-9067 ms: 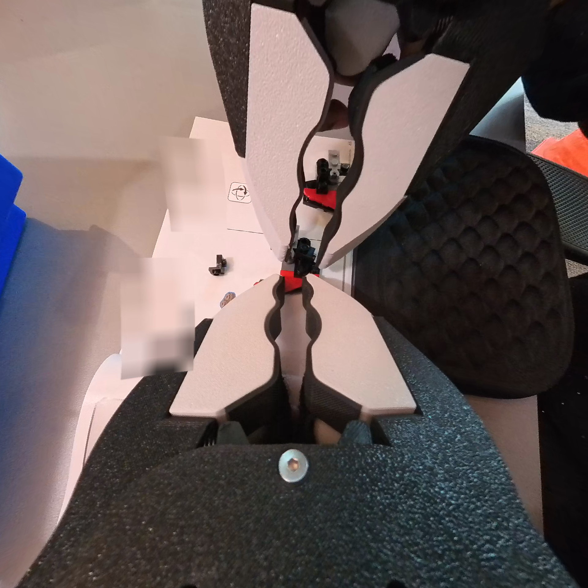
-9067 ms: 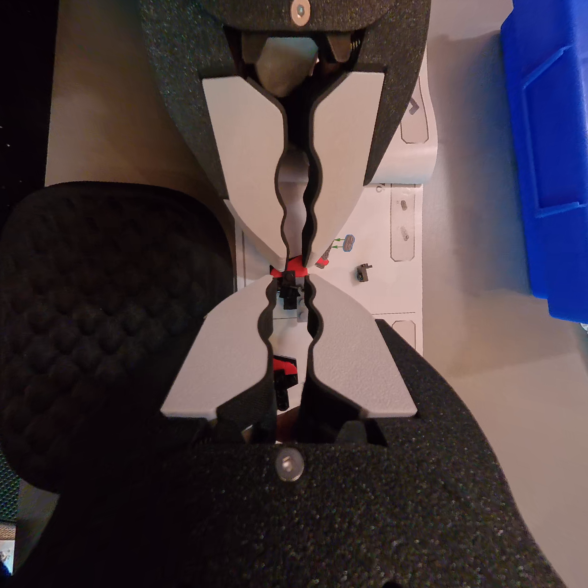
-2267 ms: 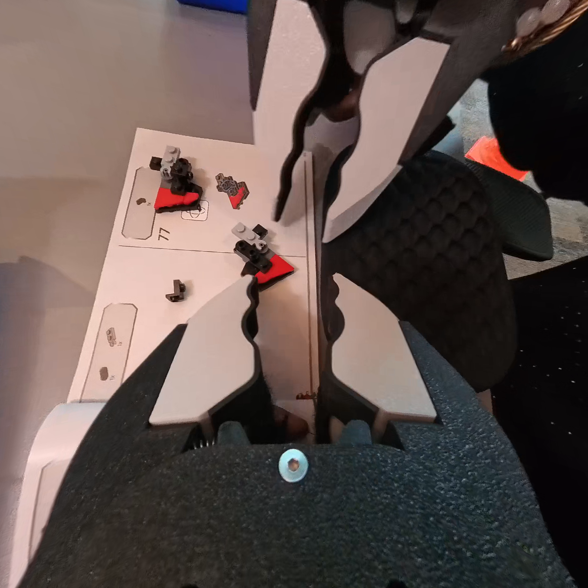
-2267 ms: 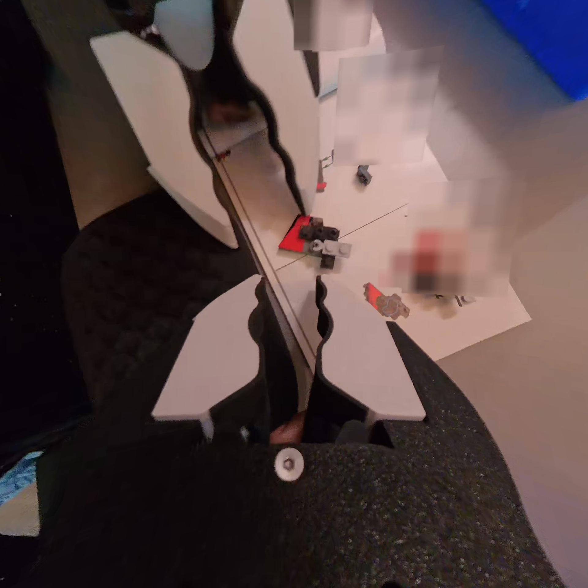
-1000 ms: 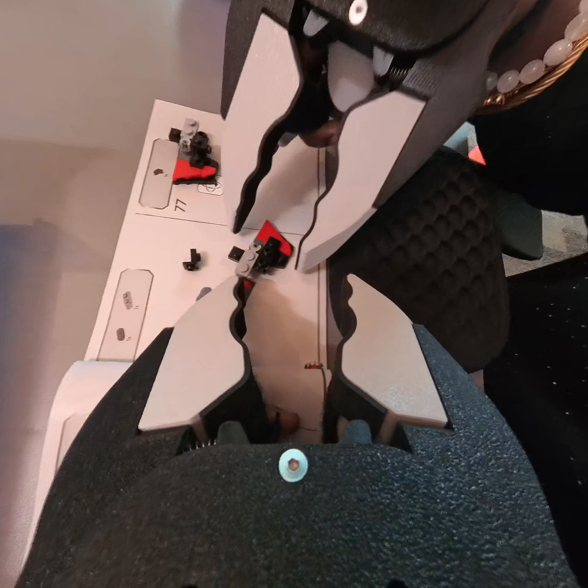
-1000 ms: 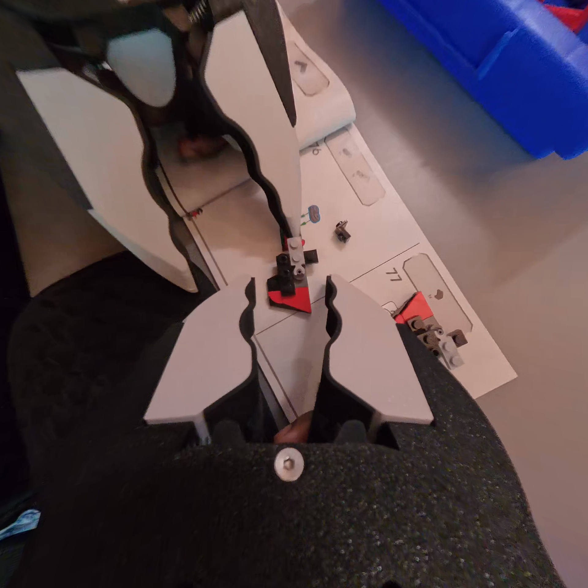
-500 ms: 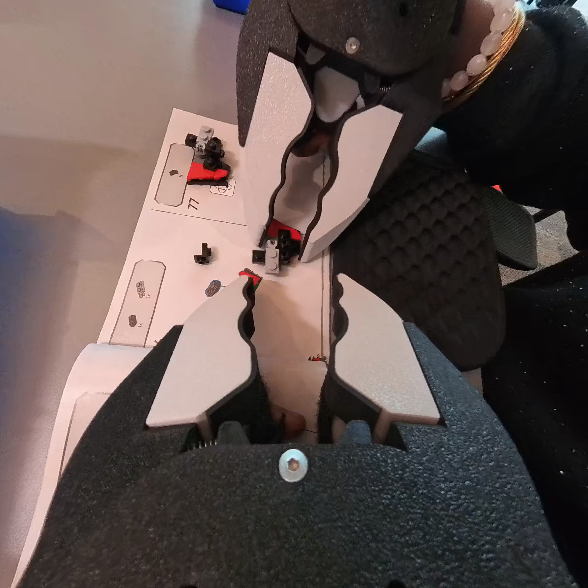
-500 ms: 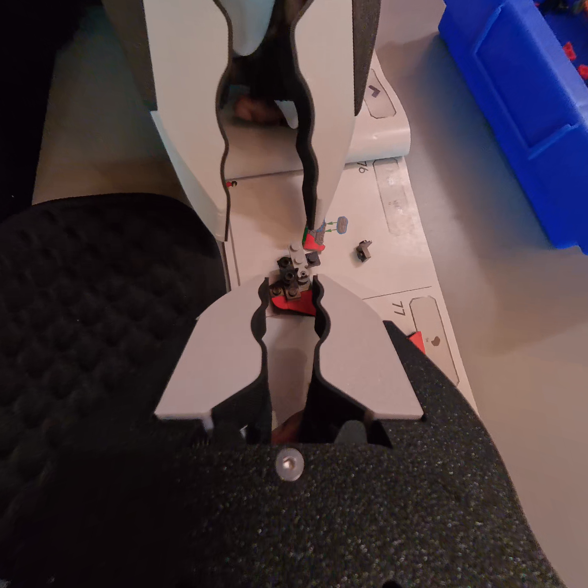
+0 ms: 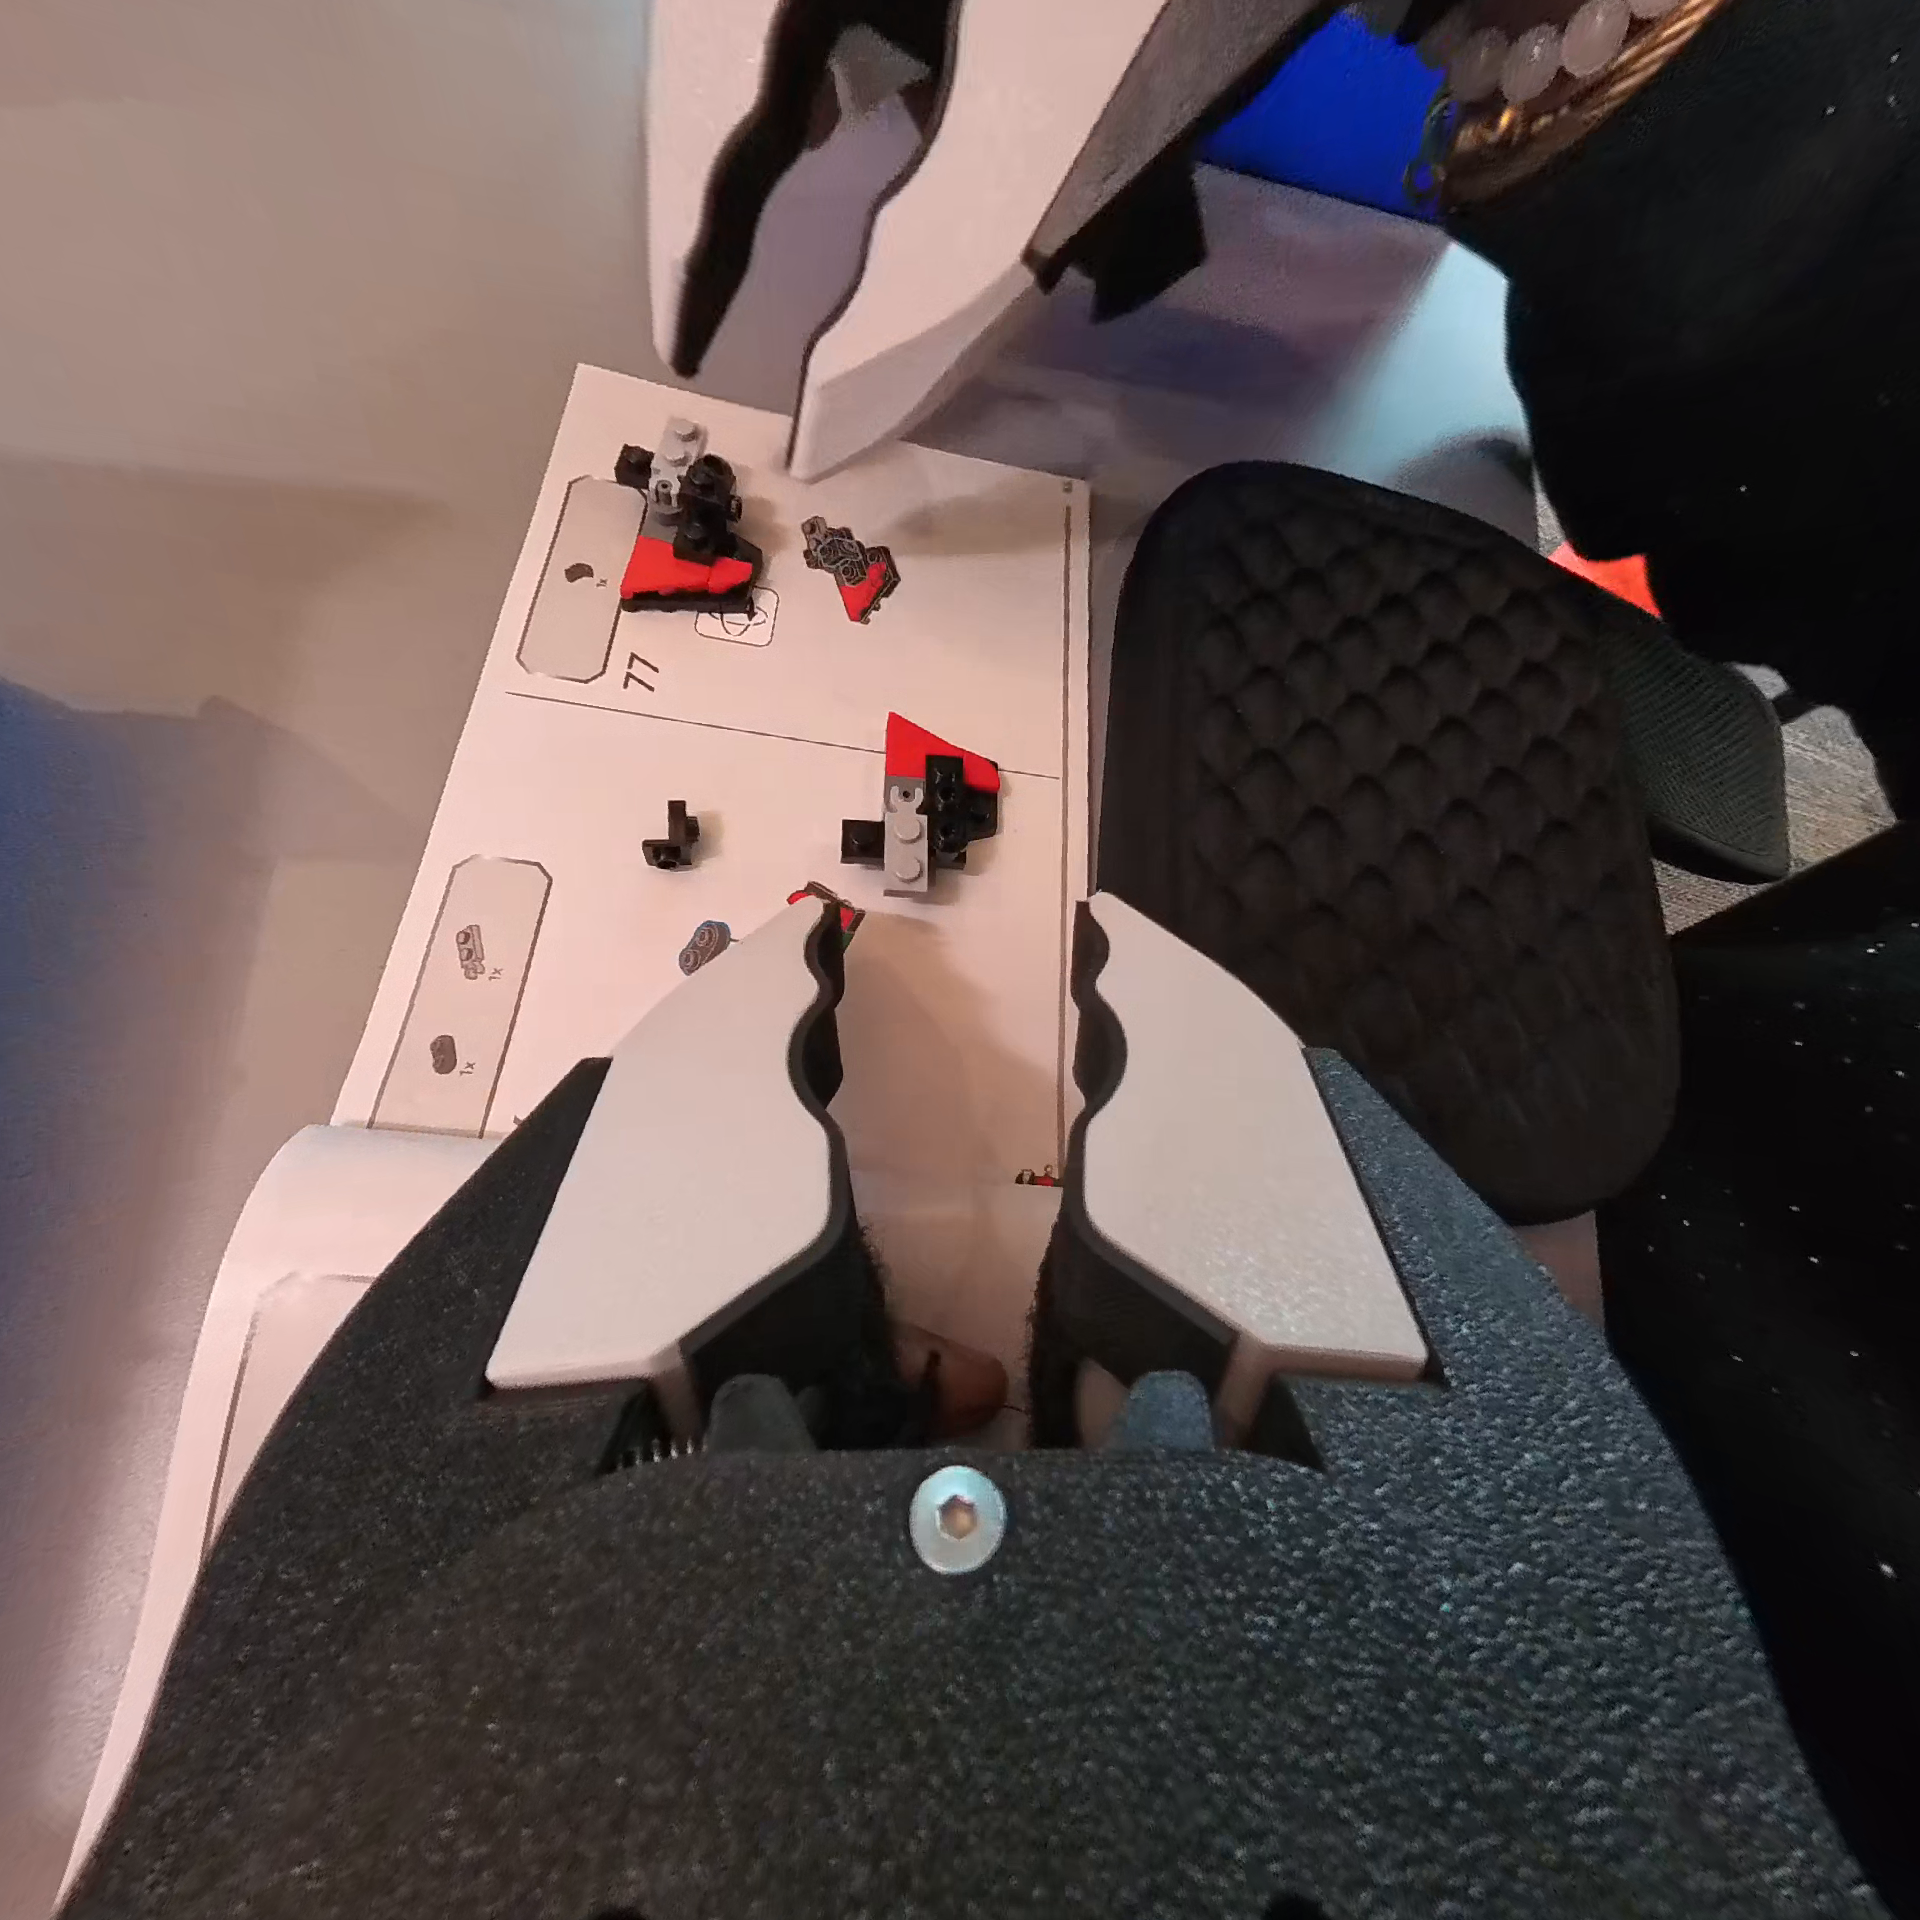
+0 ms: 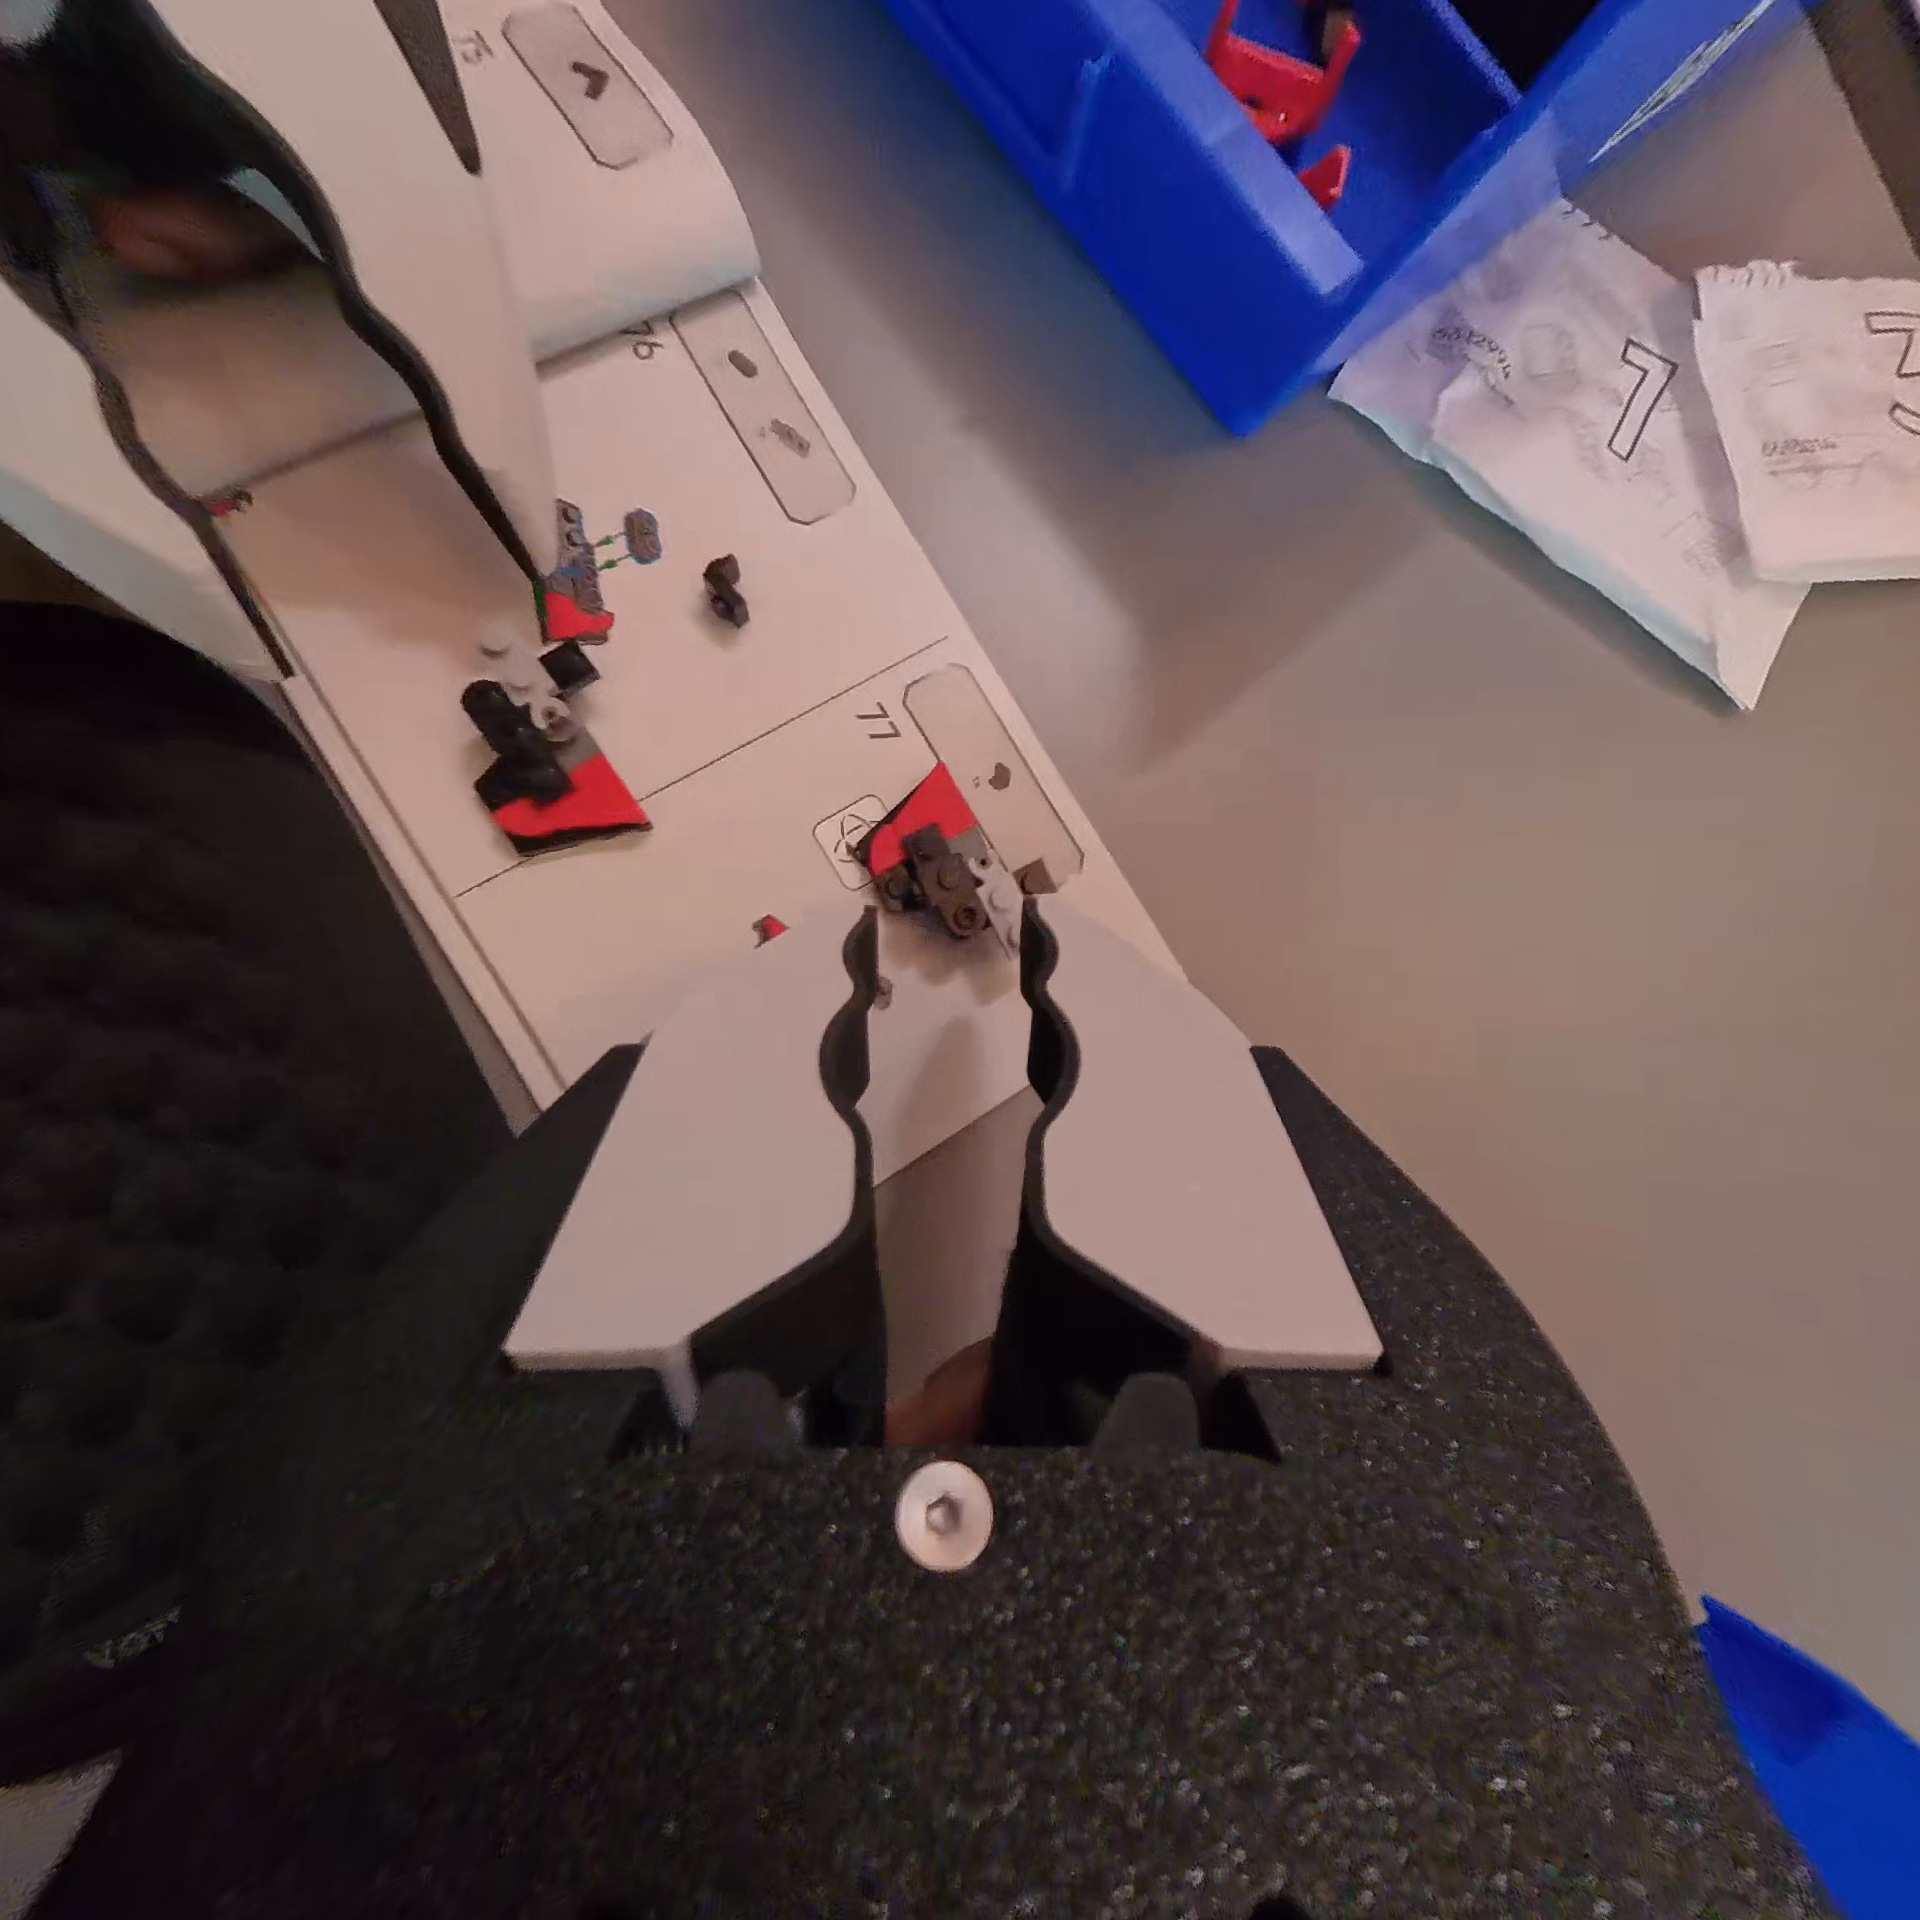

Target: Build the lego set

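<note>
Two small red, black and grey lego assemblies lie on the open instruction booklet [image 9: 790, 727]. The near assembly [image 9: 925, 800] lies just beyond my left gripper [image 9: 951, 914], which is open and empty. The far assembly [image 9: 686, 530] lies under my right gripper [image 9: 743, 421]. In the right wrist view that far assembly [image 10: 935, 862] sits just ahead of my right gripper [image 10: 945, 920], which is open and empty. The near assembly [image 10: 540, 758] lies to the left there, beyond it my left gripper [image 10: 416, 639]. A small black piece [image 9: 673, 836] lies loose between the two assemblies.
A black padded chair [image 9: 1351, 831] stands against the table's edge beside the booklet. A blue bin [image 10: 1195, 156] with red parts stands at the back. Crumpled white paper bags [image 10: 1610, 416] lie next to it. Another blue bin's corner [image 10: 1808, 1745] shows at the lower right. The gap from one gripper's tips to the other's is roughly 11 centimetres.
My right gripper has left the near assembly on the booklet and moved over to the far assembly. My left gripper has stayed open just short of the near assembly.
</note>
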Demonstrator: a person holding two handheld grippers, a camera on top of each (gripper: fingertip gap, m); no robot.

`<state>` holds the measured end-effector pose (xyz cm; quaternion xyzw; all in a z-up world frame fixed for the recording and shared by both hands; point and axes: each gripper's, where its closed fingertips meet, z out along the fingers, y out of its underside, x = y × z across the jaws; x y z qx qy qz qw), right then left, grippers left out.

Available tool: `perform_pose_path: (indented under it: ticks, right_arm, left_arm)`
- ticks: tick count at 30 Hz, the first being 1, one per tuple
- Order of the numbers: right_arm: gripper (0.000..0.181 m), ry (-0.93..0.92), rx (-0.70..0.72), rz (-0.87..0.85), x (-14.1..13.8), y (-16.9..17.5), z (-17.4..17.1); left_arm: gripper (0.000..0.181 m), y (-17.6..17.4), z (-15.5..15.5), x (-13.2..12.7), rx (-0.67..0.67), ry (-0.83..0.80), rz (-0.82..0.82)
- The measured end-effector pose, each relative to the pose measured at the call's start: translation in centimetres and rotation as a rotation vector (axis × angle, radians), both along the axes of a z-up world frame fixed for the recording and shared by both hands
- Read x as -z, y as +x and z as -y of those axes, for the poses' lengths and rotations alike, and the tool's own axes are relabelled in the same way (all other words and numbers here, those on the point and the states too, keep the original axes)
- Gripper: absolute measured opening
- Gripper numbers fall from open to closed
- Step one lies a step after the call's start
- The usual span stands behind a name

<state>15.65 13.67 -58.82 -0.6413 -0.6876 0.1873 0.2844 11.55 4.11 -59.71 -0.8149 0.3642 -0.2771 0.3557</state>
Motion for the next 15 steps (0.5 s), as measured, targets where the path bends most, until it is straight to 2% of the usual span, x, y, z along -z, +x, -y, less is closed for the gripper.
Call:
perform_pose_path:
  ticks: [4,9,11,15]
  right_arm:
    - [0.026,0.008,-0.024,0.036,0.3,-0.9,0.0]
    - [0.018,-0.012,-0.192,-0.026,-1.0,-3.0,3.3]
    - [0.017,0.007,-0.206,0.002,-0.7,-2.8,3.2]
    - [0.014,-0.076,-0.238,-0.032,-0.5,-3.5,3.8]
  left_arm:
    - [0.041,-0.2,-0.2,-0.1,-0.018,0.0,0.013]
    - [0.039,-0.4,-0.5,-0.5,-0.04,0.005,0.04]
    - [0.038,-0.4,-0.5,-0.5,-0.039,0.009,0.034]
    - [0.037,-0.4,-0.6,-0.3,-0.043,0.006,0.022]
